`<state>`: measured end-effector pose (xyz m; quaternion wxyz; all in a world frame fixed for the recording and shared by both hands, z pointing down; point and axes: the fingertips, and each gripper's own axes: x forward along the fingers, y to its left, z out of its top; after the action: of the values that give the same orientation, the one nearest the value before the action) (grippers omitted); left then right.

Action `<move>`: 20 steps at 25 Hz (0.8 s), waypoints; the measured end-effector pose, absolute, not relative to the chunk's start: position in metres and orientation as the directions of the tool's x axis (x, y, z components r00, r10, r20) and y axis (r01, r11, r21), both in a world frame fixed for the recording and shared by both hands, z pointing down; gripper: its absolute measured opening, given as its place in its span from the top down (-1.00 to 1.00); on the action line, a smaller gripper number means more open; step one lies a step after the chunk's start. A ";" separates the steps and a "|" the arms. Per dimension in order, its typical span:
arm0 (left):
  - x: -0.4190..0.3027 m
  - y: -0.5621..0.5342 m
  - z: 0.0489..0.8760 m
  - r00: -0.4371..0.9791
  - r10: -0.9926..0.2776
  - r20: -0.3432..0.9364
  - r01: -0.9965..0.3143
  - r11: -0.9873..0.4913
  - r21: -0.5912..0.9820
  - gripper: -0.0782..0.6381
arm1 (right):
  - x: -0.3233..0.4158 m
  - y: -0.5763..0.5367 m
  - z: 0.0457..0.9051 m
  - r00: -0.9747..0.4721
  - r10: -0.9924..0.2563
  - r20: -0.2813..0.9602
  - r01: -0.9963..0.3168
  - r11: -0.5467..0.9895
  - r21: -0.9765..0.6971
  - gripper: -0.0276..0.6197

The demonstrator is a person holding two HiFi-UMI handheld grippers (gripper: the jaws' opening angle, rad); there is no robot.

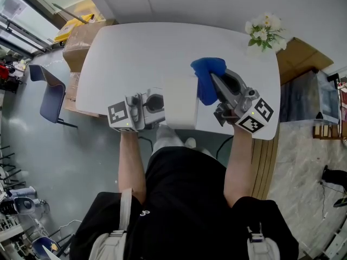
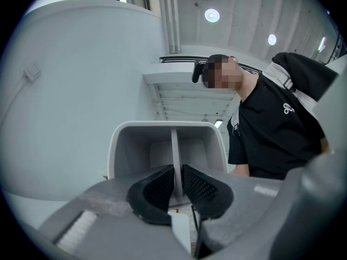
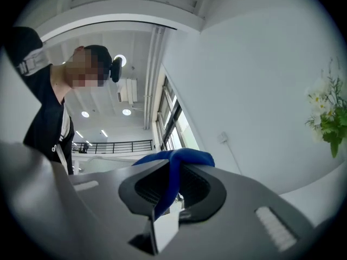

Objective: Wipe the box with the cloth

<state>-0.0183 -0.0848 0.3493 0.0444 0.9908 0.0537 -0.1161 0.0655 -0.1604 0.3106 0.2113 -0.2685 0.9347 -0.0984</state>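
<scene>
Left gripper (image 2: 178,179) pinches one box (image 1: 180,103), right gripper (image 3: 173,180) one blue cloth (image 1: 207,73).

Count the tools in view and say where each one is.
2. The left tool clamps a wall of the white plastic box at the white table's near edge; the right tool, right of that box, pinches the blue cloth.

The left tool (image 2: 177,184) has its jaws pressed together on a thin upright wall of the white box (image 2: 135,150), just below centre. A person (image 2: 276,129) in black leans in at 3 o'clock, with ceiling lights (image 2: 212,15) at 1 o'clock.
</scene>
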 end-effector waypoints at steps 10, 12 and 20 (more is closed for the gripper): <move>-0.026 -0.106 0.331 0.946 0.004 -0.324 0.031 -0.997 0.077 0.64 | 0.058 -0.165 0.328 -0.799 -0.564 -0.209 -0.522 0.823 -0.226 0.76; -0.028 -0.111 0.331 0.944 -0.024 -0.329 0.004 -0.996 0.084 0.64 | 0.056 -0.164 0.329 -0.807 -0.554 -0.205 -0.513 0.829 -0.223 0.76; -0.043 -0.143 0.335 0.917 -0.217 -0.335 -0.177 -0.973 0.145 0.64 | 0.038 -0.149 0.329 -0.874 -0.443 -0.200 -0.409 0.892 -0.192 0.76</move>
<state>-0.0425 -0.1425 0.3345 0.0562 0.9774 -0.1009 -0.1769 0.0379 -0.1494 0.3288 0.1202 -0.2207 0.9652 -0.0720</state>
